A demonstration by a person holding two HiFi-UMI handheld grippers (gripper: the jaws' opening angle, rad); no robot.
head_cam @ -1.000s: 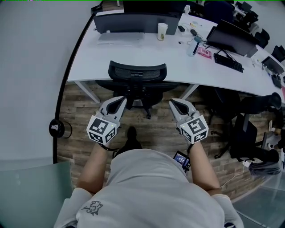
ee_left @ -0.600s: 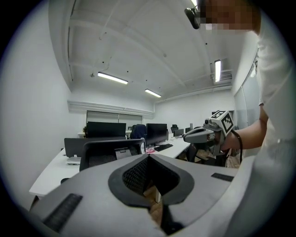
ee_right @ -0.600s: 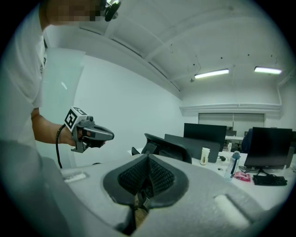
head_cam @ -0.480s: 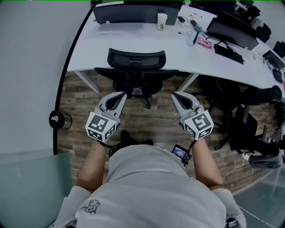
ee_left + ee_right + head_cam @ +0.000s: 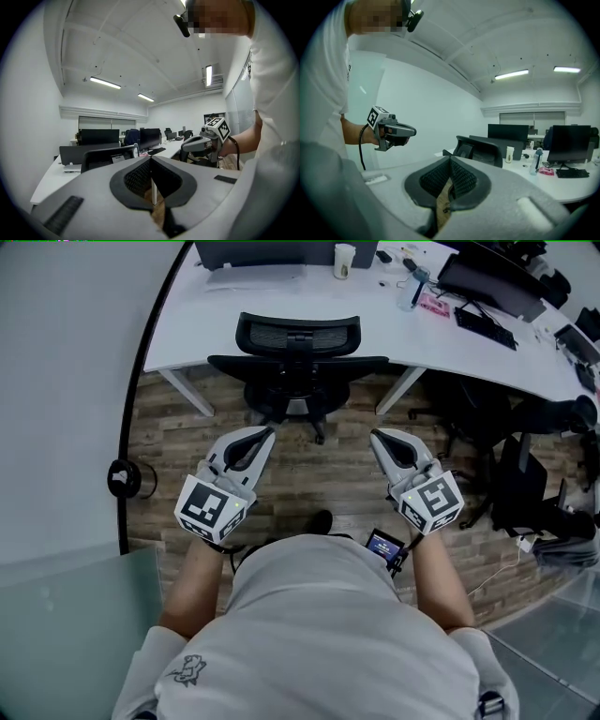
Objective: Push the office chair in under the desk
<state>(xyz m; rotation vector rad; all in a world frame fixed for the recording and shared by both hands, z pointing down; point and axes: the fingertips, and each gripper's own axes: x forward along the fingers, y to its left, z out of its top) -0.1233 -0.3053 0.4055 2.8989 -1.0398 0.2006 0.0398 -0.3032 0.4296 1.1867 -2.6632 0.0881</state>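
The black mesh office chair stands against the white desk, its backrest at the desk's edge and its seat partly under the top. Both grippers hang in the air over the wood floor, short of the chair and touching nothing. My left gripper is shut and empty, and so is my right gripper. In the left gripper view the shut jaws point toward the chair's backrest. The right gripper view shows its shut jaws with the chair beyond them.
Monitors, a paper cup, a bottle and a keyboard lie on the desk. Other dark chairs crowd the right. A curved white wall and a black round object are at the left, glass panels near me.
Both grippers have drawn back from the chair toward me, still shut. The chair and desk now sit higher and farther off in the head view.
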